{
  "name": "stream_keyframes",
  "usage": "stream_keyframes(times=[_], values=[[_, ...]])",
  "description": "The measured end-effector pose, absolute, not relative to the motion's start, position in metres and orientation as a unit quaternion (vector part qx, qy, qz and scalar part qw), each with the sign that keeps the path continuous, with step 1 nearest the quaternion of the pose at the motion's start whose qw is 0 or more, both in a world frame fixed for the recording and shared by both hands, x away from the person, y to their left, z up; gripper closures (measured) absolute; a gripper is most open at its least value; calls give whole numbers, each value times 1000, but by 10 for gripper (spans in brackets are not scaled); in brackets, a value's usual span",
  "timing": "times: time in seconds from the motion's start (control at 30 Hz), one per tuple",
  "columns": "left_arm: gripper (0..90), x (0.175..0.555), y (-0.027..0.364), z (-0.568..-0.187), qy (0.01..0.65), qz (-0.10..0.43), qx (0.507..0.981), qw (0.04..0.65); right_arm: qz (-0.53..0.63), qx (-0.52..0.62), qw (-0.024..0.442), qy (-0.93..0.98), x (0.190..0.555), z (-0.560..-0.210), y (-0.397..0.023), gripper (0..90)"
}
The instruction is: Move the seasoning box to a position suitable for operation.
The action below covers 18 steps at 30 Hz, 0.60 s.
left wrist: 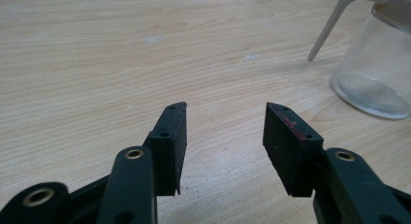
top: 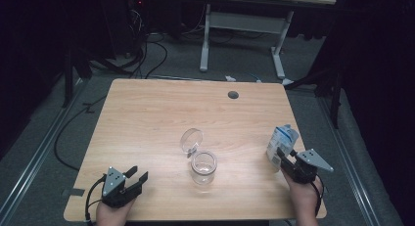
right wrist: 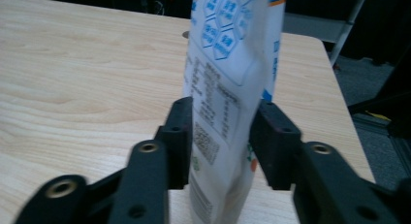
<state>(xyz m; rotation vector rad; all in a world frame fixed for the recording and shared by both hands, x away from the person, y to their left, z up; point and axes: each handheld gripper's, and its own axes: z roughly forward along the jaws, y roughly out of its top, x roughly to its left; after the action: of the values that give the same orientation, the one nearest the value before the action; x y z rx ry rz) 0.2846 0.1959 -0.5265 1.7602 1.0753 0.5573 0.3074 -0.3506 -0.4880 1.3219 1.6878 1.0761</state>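
Dark floor with cables and a white desk frame lies beyond the wooden table [top: 147,118], which carries few items. Near its right edge stands a white carton [top: 282,140] with blue printing, upright or slightly tilted, a panel of small text facing the right gripper [top: 286,157]. In the right gripper view the carton [right wrist: 228,88] sits between the jaws, with both pads against its sides and the walls looking slightly pinched; the grip is judged made but soft. To do this step well, the squeeze should stay firm without crushing the carton, and the lift should go straight up before any move toward the centre. At the centre stands a clear glass jar [top: 203,167], its hinged lid [top: 191,140] thrown open behind it, well apart from the carton. The left gripper [top: 137,177] rests near the front left corner, jaws standing wide with nothing between them, as the left gripper view confirms.
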Motion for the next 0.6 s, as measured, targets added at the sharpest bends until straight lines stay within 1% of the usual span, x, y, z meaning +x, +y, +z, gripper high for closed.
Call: stream_keyframes(times=[0.13, 0.27, 0.33, 0.5, 0.6], values=[[510, 285, 196, -527, 442, 229, 722, 481, 421, 510, 368, 653, 305, -488, -353, 760], [509, 285, 195, -527, 440, 230, 723, 480, 419, 500, 371, 660, 305, -488, -353, 824], [509, 284, 195, -527, 440, 231, 723, 480, 418, 497, 373, 663, 304, -489, -352, 833], [509, 284, 196, -527, 441, 230, 721, 482, 423, 491, 363, 670, 304, -489, -354, 892], [509, 284, 196, -527, 441, 229, 721, 482, 426, 487, 360, 672, 304, -489, -354, 898]])
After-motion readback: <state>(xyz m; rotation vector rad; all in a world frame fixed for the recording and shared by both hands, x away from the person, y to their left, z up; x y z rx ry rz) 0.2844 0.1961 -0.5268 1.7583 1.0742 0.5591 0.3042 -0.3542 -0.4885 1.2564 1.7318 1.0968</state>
